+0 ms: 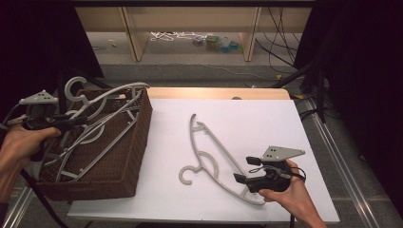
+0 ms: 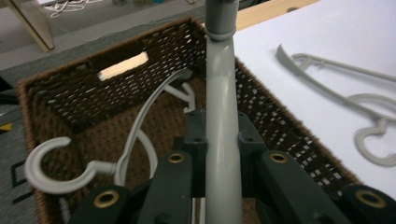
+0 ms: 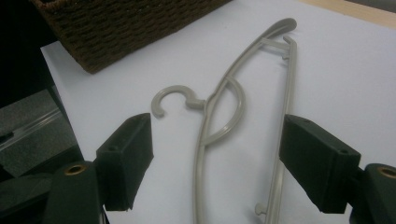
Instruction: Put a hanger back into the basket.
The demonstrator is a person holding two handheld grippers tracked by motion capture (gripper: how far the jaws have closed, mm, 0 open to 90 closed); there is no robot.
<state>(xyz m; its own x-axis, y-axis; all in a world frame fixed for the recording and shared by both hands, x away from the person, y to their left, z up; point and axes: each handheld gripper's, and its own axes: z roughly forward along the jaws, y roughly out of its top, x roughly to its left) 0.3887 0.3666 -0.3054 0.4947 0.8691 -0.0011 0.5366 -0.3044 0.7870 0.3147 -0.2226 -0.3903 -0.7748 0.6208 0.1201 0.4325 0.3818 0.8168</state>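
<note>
Wicker basket [image 1: 128, 156] hides lower ends of its grey hangers [image 1: 102, 124].

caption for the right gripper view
Open right tool poised over a grey hanger on the white table.

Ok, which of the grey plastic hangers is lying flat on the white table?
The grey plastic hanger in front of the open right gripper; the others sit in the brown wicker basket, one clamped by the left gripper.

Black two-jaw gripper [image 1: 246, 169] with brass screws, grey three-cornered top plate, trailing cable.
</note>
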